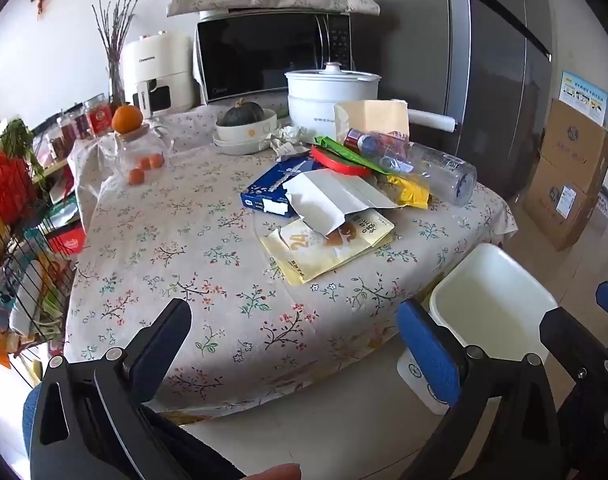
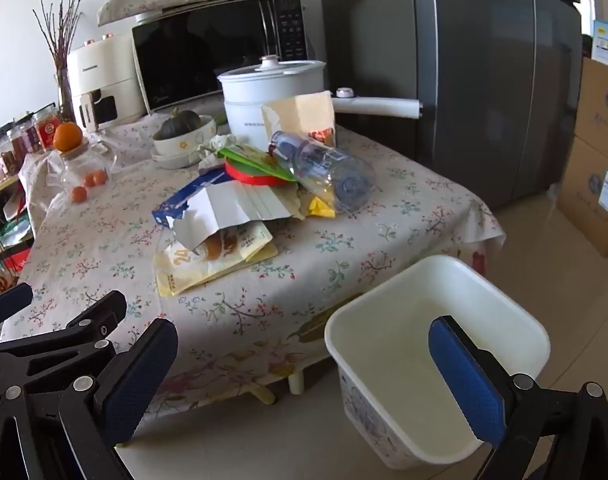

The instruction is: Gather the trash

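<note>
Trash pile on a floral table (image 1: 224, 280), white bin (image 2: 435, 360) beside it.
Left gripper (image 1: 296, 344) and right gripper (image 2: 304, 364) both gape wide (nothing held).

Both tongs spread wide and empty, tilted downward.

The left tongs (image 1: 294, 344) stand fully apart, one black finger at the left and one blue-padded finger (image 1: 425, 354) at the right, nothing between them. The right tongs (image 2: 304, 372) are likewise spread wide, blue pads facing inward, gripping nothing. A fingertip (image 1: 278, 472) shows at the left view's bottom edge.
</note>
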`<state>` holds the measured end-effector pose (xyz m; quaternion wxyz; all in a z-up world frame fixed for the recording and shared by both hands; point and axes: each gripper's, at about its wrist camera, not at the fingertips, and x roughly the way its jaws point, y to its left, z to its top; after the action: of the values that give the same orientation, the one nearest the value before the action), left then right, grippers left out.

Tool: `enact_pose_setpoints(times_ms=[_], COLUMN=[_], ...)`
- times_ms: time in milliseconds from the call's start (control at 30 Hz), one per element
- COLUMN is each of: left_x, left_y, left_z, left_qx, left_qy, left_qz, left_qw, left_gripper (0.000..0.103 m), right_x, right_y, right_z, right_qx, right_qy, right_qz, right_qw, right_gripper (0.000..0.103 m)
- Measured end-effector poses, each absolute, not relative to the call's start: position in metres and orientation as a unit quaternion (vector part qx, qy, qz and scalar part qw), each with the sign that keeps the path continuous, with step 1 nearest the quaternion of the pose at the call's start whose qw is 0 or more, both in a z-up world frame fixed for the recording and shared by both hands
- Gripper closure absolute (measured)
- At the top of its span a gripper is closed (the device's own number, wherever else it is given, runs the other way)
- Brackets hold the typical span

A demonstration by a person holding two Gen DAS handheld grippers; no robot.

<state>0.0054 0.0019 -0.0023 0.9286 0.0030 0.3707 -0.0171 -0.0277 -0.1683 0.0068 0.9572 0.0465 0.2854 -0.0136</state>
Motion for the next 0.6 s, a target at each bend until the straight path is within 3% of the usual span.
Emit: enact_pose_setpoints(times_ms=[133, 367, 600], left_x=[-0.002, 0.003, 0.003], left_y=[-0.013, -0.018, -0.016], left_z=[0.0, -0.003, -0.003], left_qx=[0.039, 0.027, 0.017], left_qy=[0.35, 0.359, 0.357], left_qz=[-0.008, -0.019, -0.027], left_qw=[0.936, 0.933, 0.934], left_gripper=[0.0, 0.0, 0.0], right_x=[-0.044, -0.025, -0.023], right_y=[-0.18, -0.189, -0.194], right_z=[0.003, -0.004, -0.005], right_qx=[0.079, 0.07, 0.077], right_qy=[0.262, 0.321, 0.319], right_qz=[-0.009, -0.026, -0.026], right_qw=[0.962, 0.944, 0.944], right_gripper=[0.0, 0.0, 0.0])
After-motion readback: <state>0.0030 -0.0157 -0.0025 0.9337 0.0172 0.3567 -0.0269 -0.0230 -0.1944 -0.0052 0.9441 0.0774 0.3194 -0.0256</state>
